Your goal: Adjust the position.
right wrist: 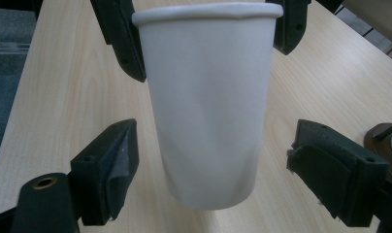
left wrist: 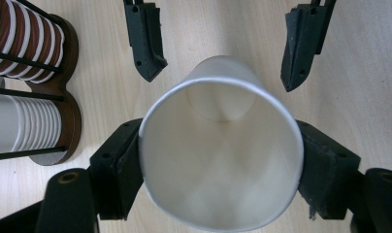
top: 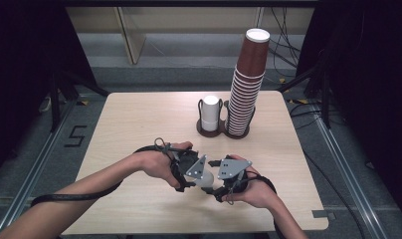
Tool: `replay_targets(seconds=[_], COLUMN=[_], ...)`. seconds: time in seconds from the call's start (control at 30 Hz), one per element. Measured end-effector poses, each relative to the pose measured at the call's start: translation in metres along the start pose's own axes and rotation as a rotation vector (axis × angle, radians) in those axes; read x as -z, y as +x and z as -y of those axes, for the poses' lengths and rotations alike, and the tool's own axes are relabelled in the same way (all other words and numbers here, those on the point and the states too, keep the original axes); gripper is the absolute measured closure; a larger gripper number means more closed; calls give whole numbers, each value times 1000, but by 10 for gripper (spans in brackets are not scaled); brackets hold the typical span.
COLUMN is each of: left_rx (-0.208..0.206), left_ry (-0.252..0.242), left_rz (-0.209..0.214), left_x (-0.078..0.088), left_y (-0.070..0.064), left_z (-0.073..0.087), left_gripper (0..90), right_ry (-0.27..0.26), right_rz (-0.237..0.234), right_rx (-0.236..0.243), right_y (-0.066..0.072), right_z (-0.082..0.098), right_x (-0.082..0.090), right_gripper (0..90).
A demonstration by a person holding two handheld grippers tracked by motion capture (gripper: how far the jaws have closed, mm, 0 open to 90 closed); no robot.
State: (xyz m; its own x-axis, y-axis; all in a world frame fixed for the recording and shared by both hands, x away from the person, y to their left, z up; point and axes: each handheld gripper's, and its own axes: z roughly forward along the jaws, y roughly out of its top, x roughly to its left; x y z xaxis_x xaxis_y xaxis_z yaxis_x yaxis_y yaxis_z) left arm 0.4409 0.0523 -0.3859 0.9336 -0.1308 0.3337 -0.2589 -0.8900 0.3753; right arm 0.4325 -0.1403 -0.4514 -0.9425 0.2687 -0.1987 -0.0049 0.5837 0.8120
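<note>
near the front middle of the pale wooden bench (top: 139, 119), a plain white paper cup (top: 205, 179) hangs between the two hand-held grippers, clear of the wood. the left gripper (left wrist: 220, 158) has its fingers (left wrist: 117, 167) pinching that cup at the rim end, one pad pressed on each side of the open mouth; in the left gripper view the inside and the round bottom of the cup face the camera. the right gripper (right wrist: 211, 160) faces it from the opposite side, and its fingers (right wrist: 109, 167) stand spread, one on each side of the cup's lower wall with bare wood showing in the gaps, so they touch nothing. in the right gripper view the cup's rim is at the top, clamped by the other gripper's black fingers.

at the far side of the bench stands a dark brown two-ring cup holder (top: 209, 132). its left ring carries a short stack of white paper cups (top: 210, 112), and its right ring carries a tall leaning stack of brown paper cups with white rims (top: 246, 82). the holder is well apart from the grippers.
</note>
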Motion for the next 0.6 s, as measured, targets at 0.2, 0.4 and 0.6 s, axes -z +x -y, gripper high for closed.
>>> replay_targets(seconds=[0.2,0.4,0.6], left_rx=[-6,-20,-25], left_ry=[4,11,6], left_rz=[1,3,11], left_x=[1,2,-1], left_y=[0,3,2], left_z=[-1,-2,-6], left_gripper=[267,267,267], right_ry=[9,0,9], right_rz=[-21,-18,-31], right_rx=[-18,-1,-1], right_y=[2,0,0], right_z=[0,-2,-2], right_x=[-3,-6,-7], right_gripper=[182,187,199])
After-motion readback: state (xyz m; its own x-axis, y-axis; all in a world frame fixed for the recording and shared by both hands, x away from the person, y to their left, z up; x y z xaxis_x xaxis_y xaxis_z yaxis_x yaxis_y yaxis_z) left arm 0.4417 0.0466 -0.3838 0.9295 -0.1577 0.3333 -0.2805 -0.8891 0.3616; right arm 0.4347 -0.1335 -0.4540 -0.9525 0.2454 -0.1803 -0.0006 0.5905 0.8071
